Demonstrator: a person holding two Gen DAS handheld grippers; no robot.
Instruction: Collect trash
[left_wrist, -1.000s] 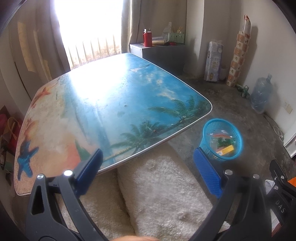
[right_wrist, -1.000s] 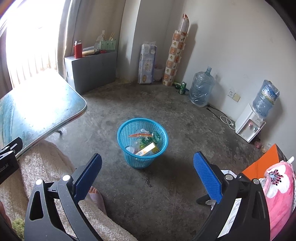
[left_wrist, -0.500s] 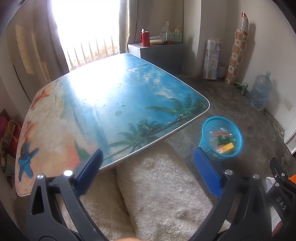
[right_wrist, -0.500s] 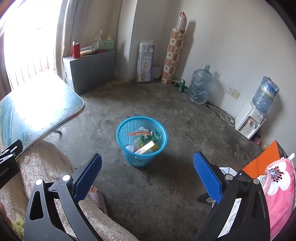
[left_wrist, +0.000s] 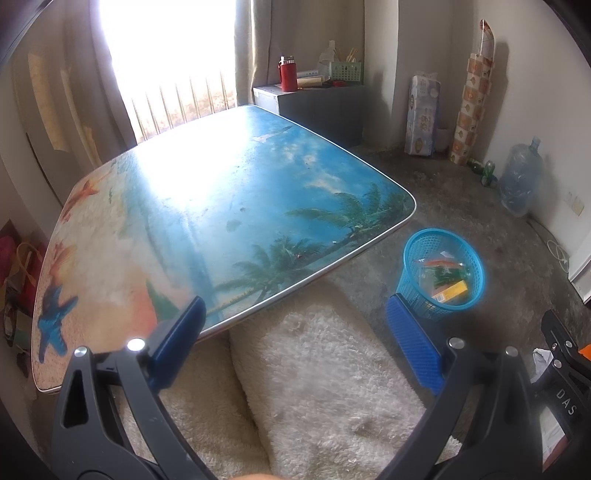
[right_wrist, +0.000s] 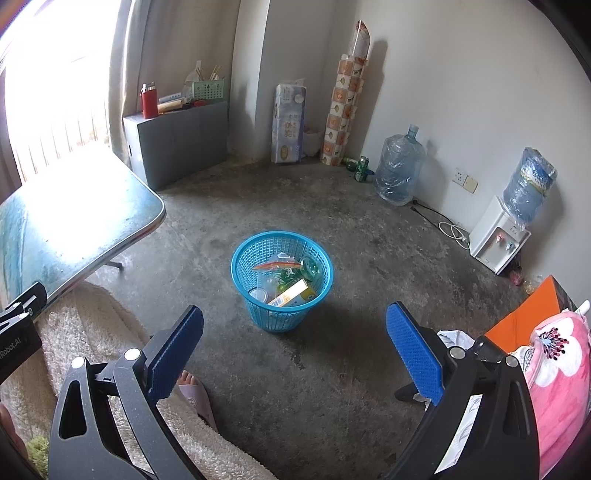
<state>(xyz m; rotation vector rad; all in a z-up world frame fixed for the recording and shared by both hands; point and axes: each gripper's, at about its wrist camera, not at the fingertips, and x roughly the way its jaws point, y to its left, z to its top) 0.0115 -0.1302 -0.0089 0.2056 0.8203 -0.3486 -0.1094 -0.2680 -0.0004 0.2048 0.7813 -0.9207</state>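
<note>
Key relation: the blue mesh wastebasket (right_wrist: 282, 280) is standing on the floor straight ahead of the right gripper (right_wrist: 294, 350), centred between its fingers and below them; from the left gripper (left_wrist: 294, 349) it is lying off to the right, just past the right finger.
Nearer hand: by my judgement the right one, since it is facing the basket squarely.
Long axis: the yellow carton (right_wrist: 293, 294) inside the basket is lying slanted, one end up toward the rim.
Trash: wrappers, a clear cup and the carton are already sitting in the basket; I am seeing no loose trash on the table.
Right gripper: jaws are standing wide apart, holding nothing.
Left gripper: jaws are gaping wide too, empty, pointing over the table edge.
Surface: the beach-print tabletop (left_wrist: 221, 206) is lying bare under strong window glare.
Room: a concrete floor (right_wrist: 369, 240) is stretching to white walls; water jugs (right_wrist: 399, 170) are standing well apart from the basket; a fluffy cream robe (left_wrist: 325, 387) is covering the person's lap.
</note>
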